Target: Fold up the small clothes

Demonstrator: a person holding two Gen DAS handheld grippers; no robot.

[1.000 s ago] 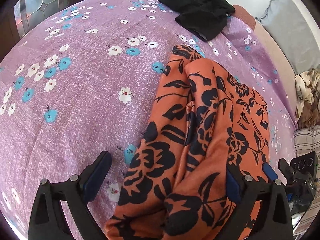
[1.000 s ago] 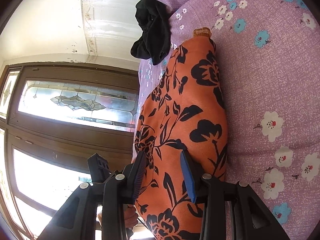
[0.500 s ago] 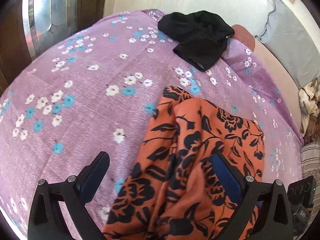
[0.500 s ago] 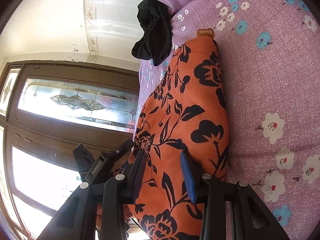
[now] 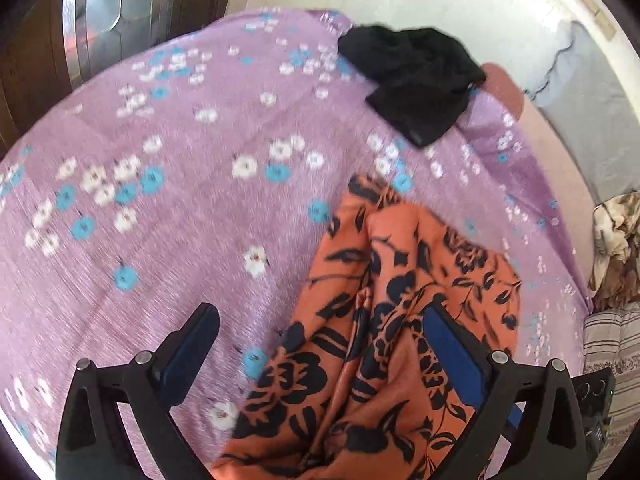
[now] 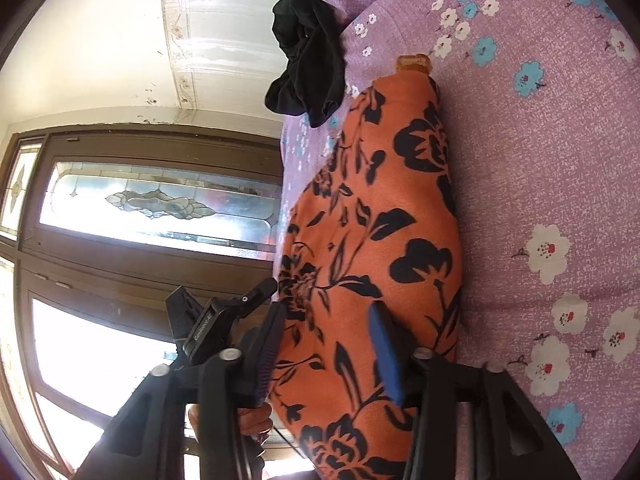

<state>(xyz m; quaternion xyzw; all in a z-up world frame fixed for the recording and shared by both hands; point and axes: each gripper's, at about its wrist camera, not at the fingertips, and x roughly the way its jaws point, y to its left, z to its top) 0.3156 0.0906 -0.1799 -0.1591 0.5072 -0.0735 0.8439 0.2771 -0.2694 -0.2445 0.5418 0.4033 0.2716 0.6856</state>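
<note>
Orange garment with a black flower print [image 5: 400, 320], soft and light, lies bunched lengthwise on the purple floral bedsheet [image 5: 180, 220], a crumpled black cloth [image 5: 412, 80] beyond its far end. It will likely sag and slide; pinch a hem corner. The left gripper [image 5: 320, 344] stands wide; the right gripper [image 6: 326, 340] is opening, fabric between its jaws.

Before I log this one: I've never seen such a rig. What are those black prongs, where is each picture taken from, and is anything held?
No robot: a person carries a hand-held gripper in each hand, with a camera looking along its two fingers. The left hand-held gripper is open above an orange floral garment lying on a purple flowered bedsheet. The right hand-held gripper has the garment between its jaws, which are opening, so it is letting go. A black garment lies farther back.
</note>
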